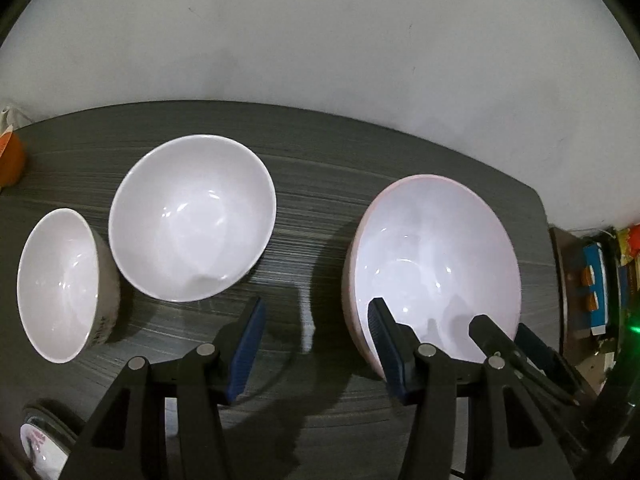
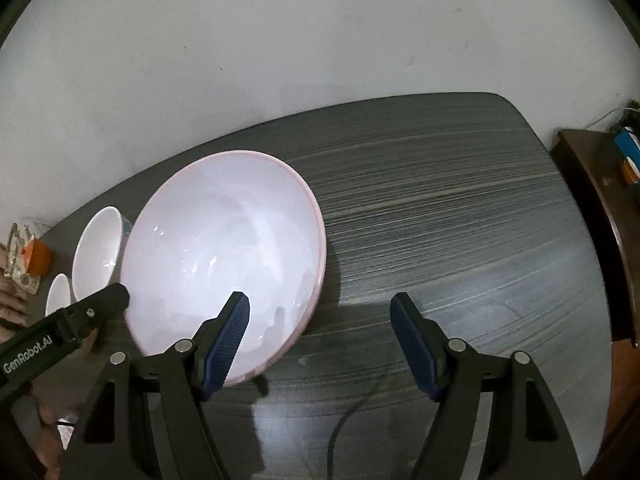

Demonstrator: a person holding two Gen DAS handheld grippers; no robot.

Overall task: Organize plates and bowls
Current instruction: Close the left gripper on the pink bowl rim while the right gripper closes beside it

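both pairs of fingers stand apart, empty: left gripper [image 1: 316, 344] over bare table [image 1: 320, 184], right gripper [image 2: 320, 340] astride the pink-rimmed bowl [image 2: 224, 264] edge at 9 o'clock. likely an approach before nesting; next, seat one pad inside that rim and squeeze.
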